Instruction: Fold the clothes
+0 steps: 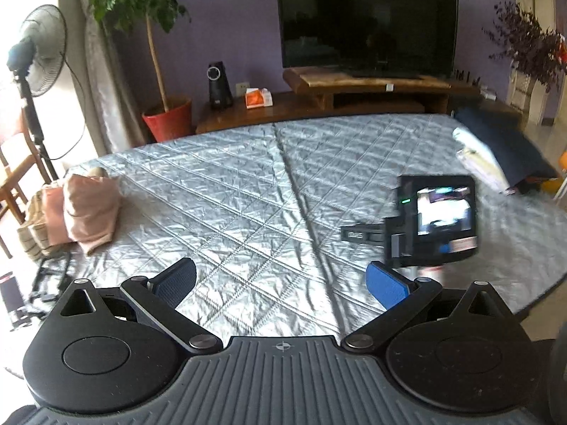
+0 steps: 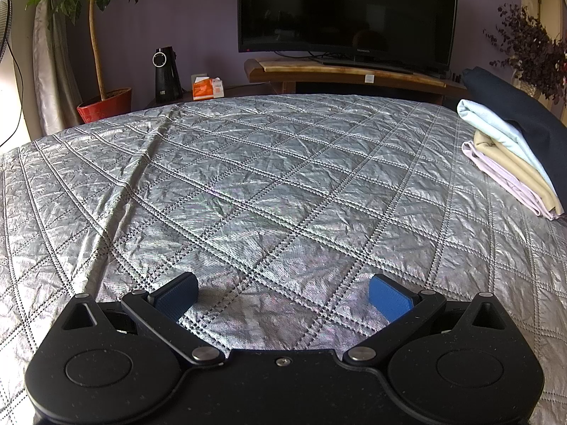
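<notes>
Pink crumpled clothes (image 1: 90,212) lie far left of the left gripper (image 1: 281,281), nearer it than the right gripper (image 2: 283,295); both jaws gape empty; folded stack (image 2: 510,163) sits right.

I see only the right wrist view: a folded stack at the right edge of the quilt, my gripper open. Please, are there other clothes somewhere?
Observer: Yes. The left wrist view shows pink clothes heaped at the quilt's left edge.
Operator: Is the left gripper holding anything?
Observer: No, the left gripper is open, empty.
Operator: Is the pink heap folded?
Observer: No, it looks bunched, unlike your folded stack.
</notes>
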`<state>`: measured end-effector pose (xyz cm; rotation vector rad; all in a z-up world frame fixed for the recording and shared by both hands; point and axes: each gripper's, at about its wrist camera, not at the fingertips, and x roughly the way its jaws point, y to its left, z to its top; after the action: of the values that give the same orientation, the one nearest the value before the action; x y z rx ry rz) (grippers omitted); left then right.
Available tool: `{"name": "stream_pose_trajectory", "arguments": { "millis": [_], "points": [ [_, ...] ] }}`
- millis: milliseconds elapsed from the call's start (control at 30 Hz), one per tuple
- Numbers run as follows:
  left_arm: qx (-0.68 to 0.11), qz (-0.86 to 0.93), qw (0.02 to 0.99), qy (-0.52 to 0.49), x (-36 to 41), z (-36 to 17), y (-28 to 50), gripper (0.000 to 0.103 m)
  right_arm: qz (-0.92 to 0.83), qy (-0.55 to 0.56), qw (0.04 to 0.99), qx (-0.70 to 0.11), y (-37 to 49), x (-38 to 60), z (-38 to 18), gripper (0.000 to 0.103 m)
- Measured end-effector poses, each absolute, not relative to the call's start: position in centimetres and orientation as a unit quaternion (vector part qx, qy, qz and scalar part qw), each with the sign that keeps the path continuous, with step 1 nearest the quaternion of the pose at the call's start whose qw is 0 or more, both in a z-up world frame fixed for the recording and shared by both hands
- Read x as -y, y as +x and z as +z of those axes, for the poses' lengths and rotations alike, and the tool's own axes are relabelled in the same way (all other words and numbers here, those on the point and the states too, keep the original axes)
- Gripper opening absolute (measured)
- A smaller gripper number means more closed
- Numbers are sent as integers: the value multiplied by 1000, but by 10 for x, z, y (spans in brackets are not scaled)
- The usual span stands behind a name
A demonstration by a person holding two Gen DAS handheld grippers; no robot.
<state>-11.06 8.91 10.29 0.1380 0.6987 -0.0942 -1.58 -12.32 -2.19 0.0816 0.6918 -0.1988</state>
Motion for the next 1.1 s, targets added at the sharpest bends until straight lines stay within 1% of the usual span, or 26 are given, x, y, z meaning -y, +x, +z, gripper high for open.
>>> {"name": "stream_pose_trajectory", "arguments": {
  "millis": [200,333,533,833,1100],
  "points": [
    [-346,-7,937,52,-114,52,-41,103,-97,40,935,-338,-16,123,-22,102],
    [-373,39,927,14,-134,21,9,103,-97,40,935,-338,-16,123,-22,102],
    [-397,50,916,24,-135,-22,57,103,-97,40,935,-338,-15,123,-22,103],
    [-351,27,936,2,-142,-53,66,103,-97,40,935,-338,-15,123,-22,103],
    [-350,30,936,5,-67,-23,29,103,-97,40,935,-338,-15,123,-22,103]
  ]
}}
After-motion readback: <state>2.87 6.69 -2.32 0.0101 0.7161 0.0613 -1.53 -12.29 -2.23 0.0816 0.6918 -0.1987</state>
